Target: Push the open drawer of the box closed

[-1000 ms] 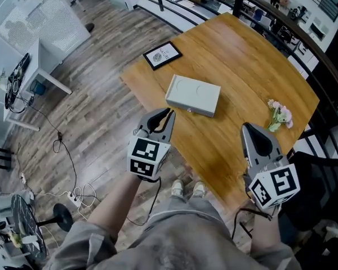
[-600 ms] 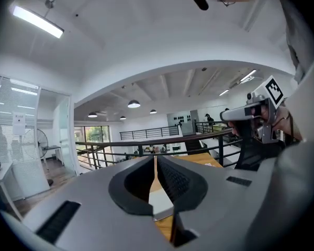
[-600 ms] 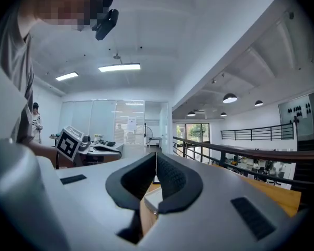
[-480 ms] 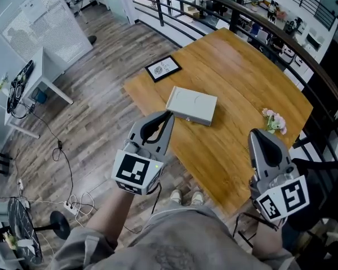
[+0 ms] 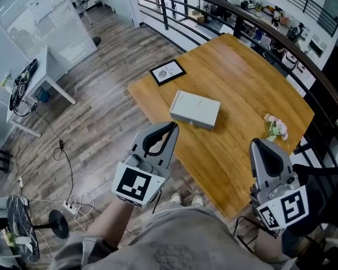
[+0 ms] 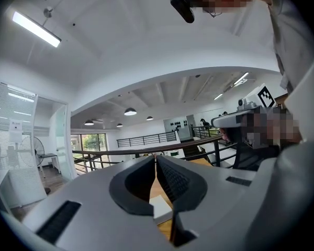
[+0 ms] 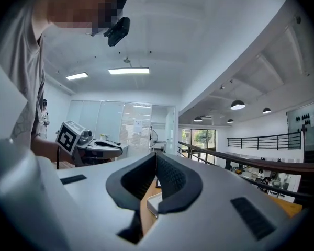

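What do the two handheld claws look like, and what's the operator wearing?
Left claw and right claw are grey shells with black ribbed pads, tapering to a point. Each carries a white cube with black square markers. Operator wears a grey top.

Head view: positioned high above the box (image 5: 195, 109), facing steeply down, well apart from it. Left gripper view: low, near-left of the box (image 6: 160, 208), facing across it and upward. Right gripper view: low, near-right of the box (image 7: 153, 204), facing leftward. All three views share the box.
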The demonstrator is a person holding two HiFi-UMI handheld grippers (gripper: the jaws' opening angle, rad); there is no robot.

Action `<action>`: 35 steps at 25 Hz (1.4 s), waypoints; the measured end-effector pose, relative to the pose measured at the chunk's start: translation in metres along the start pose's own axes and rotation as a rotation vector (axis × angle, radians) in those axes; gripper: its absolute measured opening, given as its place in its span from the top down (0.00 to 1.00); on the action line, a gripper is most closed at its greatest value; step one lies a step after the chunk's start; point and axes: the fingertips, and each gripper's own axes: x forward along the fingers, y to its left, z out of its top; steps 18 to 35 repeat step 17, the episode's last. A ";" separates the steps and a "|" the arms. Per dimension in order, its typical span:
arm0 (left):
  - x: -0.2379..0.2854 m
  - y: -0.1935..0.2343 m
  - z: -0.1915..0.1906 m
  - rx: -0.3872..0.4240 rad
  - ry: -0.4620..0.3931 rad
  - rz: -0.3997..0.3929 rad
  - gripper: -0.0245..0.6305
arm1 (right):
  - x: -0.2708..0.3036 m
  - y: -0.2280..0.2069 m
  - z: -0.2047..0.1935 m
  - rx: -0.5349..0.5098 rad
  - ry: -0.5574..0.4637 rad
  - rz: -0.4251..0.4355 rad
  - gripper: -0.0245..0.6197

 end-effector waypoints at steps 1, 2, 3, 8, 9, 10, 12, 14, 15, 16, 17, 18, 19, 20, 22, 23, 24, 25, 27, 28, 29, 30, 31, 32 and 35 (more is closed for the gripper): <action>-0.001 -0.002 -0.004 0.000 0.007 -0.005 0.93 | 0.000 0.002 -0.003 -0.001 0.007 0.003 0.91; -0.002 -0.003 -0.008 -0.001 0.016 -0.010 0.93 | 0.001 0.003 -0.006 0.005 0.014 0.006 0.91; -0.003 -0.004 -0.013 -0.006 0.026 -0.011 0.93 | 0.002 0.004 -0.010 0.017 0.022 0.009 0.91; -0.009 -0.006 -0.034 -0.013 0.077 -0.022 0.93 | 0.007 0.009 -0.028 0.100 0.042 0.030 0.91; -0.010 -0.007 -0.037 -0.012 0.084 -0.025 0.93 | 0.007 0.009 -0.031 0.103 0.042 0.026 0.91; -0.011 -0.007 -0.039 -0.014 0.088 -0.026 0.93 | 0.007 0.009 -0.033 0.101 0.041 0.019 0.91; -0.012 -0.008 -0.040 -0.027 0.090 -0.027 0.93 | 0.005 0.008 -0.035 0.094 0.036 0.002 0.91; -0.013 -0.010 -0.038 -0.036 0.086 -0.027 0.93 | 0.002 0.006 -0.037 0.097 0.033 -0.008 0.91; -0.013 -0.011 -0.038 -0.037 0.084 -0.027 0.93 | 0.001 0.005 -0.037 0.099 0.032 -0.011 0.91; -0.013 -0.012 -0.038 -0.037 0.083 -0.026 0.93 | -0.001 0.005 -0.038 0.100 0.031 -0.013 0.91; -0.013 -0.012 -0.037 -0.036 0.083 -0.026 0.93 | -0.002 0.004 -0.038 0.101 0.031 -0.015 0.91; -0.013 -0.012 -0.037 -0.036 0.083 -0.026 0.93 | -0.002 0.004 -0.038 0.101 0.031 -0.015 0.91; -0.013 -0.012 -0.037 -0.036 0.083 -0.026 0.93 | -0.002 0.004 -0.038 0.101 0.031 -0.015 0.91; -0.013 -0.012 -0.037 -0.036 0.083 -0.026 0.93 | -0.002 0.004 -0.038 0.101 0.031 -0.015 0.91; -0.013 -0.012 -0.037 -0.036 0.083 -0.026 0.93 | -0.002 0.004 -0.038 0.101 0.031 -0.015 0.91; -0.013 -0.012 -0.037 -0.036 0.083 -0.026 0.93 | -0.002 0.004 -0.038 0.101 0.031 -0.015 0.91; -0.013 -0.012 -0.037 -0.036 0.083 -0.026 0.93 | -0.002 0.004 -0.038 0.101 0.031 -0.015 0.91; -0.013 -0.012 -0.037 -0.036 0.083 -0.026 0.93 | -0.002 0.004 -0.038 0.101 0.031 -0.015 0.91; -0.013 -0.012 -0.037 -0.036 0.083 -0.026 0.93 | -0.002 0.004 -0.038 0.101 0.031 -0.015 0.91; -0.013 -0.012 -0.037 -0.036 0.083 -0.026 0.93 | -0.002 0.004 -0.038 0.101 0.031 -0.015 0.91; -0.013 -0.012 -0.037 -0.036 0.083 -0.026 0.93 | -0.002 0.004 -0.038 0.101 0.031 -0.015 0.91; -0.013 -0.012 -0.037 -0.036 0.083 -0.026 0.93 | -0.002 0.004 -0.038 0.101 0.031 -0.015 0.91; -0.013 -0.012 -0.037 -0.036 0.083 -0.026 0.93 | -0.002 0.004 -0.038 0.101 0.031 -0.015 0.91; -0.013 -0.012 -0.037 -0.036 0.083 -0.026 0.93 | -0.002 0.004 -0.038 0.101 0.031 -0.015 0.91; -0.013 -0.012 -0.037 -0.036 0.083 -0.026 0.93 | -0.002 0.004 -0.038 0.101 0.031 -0.015 0.91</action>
